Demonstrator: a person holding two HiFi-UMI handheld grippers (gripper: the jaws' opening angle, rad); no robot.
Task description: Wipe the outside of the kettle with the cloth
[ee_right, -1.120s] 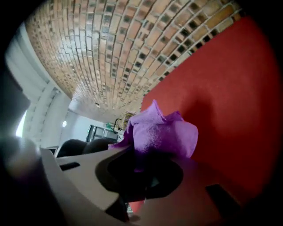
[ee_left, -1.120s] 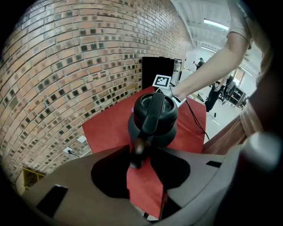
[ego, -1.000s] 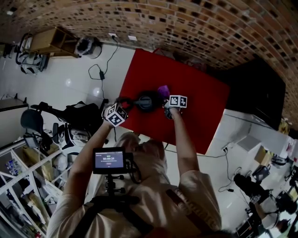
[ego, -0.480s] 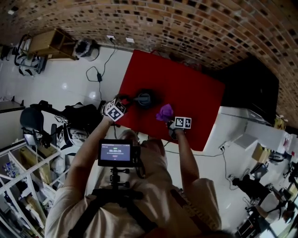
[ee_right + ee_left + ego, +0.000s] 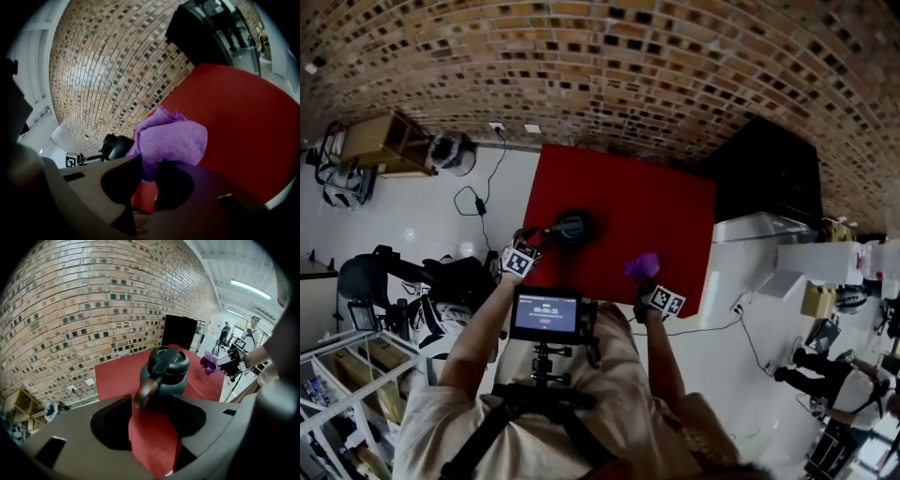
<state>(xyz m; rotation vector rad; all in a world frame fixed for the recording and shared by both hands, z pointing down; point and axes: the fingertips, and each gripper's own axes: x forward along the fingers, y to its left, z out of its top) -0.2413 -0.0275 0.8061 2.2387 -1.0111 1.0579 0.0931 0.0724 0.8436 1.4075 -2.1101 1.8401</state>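
A dark kettle (image 5: pixel 573 226) stands on the red table (image 5: pixel 675 216) near its left edge. In the left gripper view the kettle (image 5: pixel 165 376) sits close ahead, its brown-tipped handle (image 5: pixel 146 392) reaching toward me. My left gripper (image 5: pixel 152 414) has just been opening; the handle tip lies in the gap near the left jaw, with the pads off it. The left gripper (image 5: pixel 534 242) stays by the handle. My right gripper (image 5: pixel 645 281) is shut on a purple cloth (image 5: pixel 171 138), held above the table's near edge, apart from the kettle (image 5: pixel 116 146).
A black cabinet (image 5: pixel 759 169) stands at the table's right end against the brick wall. Cables (image 5: pixel 483 202) lie on the white floor left of the table, near a wooden shelf (image 5: pixel 380 141). A small monitor (image 5: pixel 546 314) sits on the chest rig.
The right gripper has carried the purple cloth away from the kettle, back toward the table's near right side. The left gripper stayed at the handle and its jaws have opened.
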